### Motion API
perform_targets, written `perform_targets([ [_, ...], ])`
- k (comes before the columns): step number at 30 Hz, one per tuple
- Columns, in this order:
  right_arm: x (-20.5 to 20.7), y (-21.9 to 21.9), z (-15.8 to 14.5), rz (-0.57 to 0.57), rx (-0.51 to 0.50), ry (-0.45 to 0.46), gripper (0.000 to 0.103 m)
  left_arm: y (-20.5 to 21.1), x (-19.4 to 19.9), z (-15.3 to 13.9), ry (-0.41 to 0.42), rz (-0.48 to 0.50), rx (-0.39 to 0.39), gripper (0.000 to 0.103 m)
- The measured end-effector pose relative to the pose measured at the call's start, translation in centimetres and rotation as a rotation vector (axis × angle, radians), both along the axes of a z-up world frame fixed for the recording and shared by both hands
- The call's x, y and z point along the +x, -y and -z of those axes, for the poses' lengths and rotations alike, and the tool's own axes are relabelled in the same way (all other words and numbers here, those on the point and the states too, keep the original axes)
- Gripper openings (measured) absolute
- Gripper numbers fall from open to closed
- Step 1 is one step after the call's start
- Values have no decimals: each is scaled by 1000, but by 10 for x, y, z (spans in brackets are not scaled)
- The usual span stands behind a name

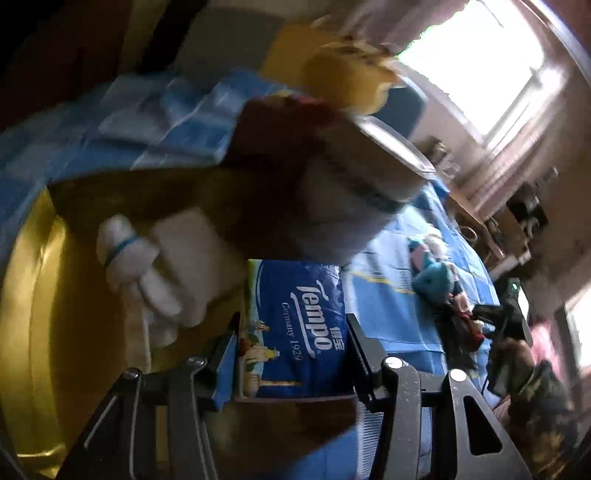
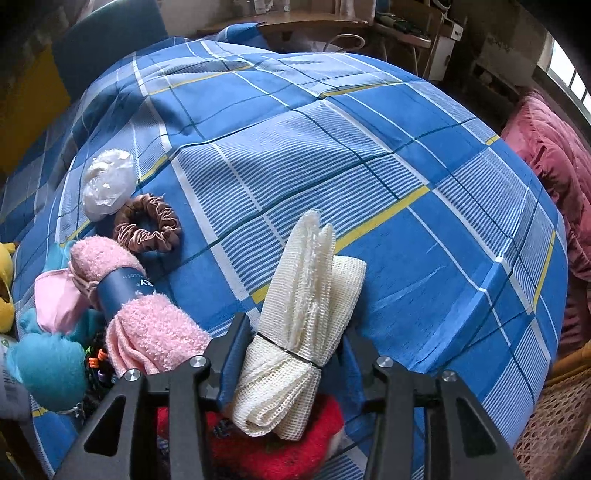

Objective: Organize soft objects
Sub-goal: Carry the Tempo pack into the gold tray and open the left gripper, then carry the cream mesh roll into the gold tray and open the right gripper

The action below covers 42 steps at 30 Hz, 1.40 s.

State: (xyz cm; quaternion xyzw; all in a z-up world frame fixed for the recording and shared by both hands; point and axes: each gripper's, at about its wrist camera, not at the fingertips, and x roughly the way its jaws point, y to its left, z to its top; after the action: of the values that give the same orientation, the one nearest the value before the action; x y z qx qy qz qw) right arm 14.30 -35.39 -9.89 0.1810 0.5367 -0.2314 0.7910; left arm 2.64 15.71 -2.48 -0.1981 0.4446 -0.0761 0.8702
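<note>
My left gripper (image 1: 291,332) is shut on a blue Tempo tissue pack (image 1: 295,328), held over a brown and yellow container (image 1: 74,295) with white rolled cloths (image 1: 147,258) in it. My right gripper (image 2: 295,343) is shut on a cream mesh cloth roll (image 2: 299,321) bound by a black band, held above the blue plaid bed (image 2: 332,147). On the bed's left lie a pink fluffy towel (image 2: 140,317) with a dark sleeve, a brown scrunchie (image 2: 147,229), a white plastic bundle (image 2: 107,182), a teal plush (image 2: 48,369) and a red knit item (image 2: 280,439).
A yellow plush (image 1: 347,74) and a round tin (image 1: 388,162) sit blurred above the container. A pink quilt (image 2: 554,166) lies at the bed's right. A wicker basket (image 2: 554,424) stands lower right. A cluttered desk (image 2: 332,22) is behind the bed.
</note>
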Motion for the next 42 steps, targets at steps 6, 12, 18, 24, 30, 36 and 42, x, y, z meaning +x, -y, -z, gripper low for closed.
perform_targets([
  [6,-4,0,-4,-7,-7,-2,46,-12,15,30,-80,-41,-34,52],
  [12,-4,-1,-4,-7,-7,-2,46,-12,20,42,-125,-81,-28,71],
  [18,-4,3,-4,2,1,4,43,-11,13,31,-81,-88,73,71],
  [24,-8,17,-10,65,10,39,35,-12,-4,14,-9,-70,176,71],
  [30,4,25,-44,86,-119,85,35,-20,-20,1,57,-43,231,71],
  [36,72,-15,-106,-60,-203,127,35,-26,-25,-6,81,-44,215,71],
  [42,154,-126,-174,-310,-286,216,35,-32,-30,-11,94,-40,204,72],
])
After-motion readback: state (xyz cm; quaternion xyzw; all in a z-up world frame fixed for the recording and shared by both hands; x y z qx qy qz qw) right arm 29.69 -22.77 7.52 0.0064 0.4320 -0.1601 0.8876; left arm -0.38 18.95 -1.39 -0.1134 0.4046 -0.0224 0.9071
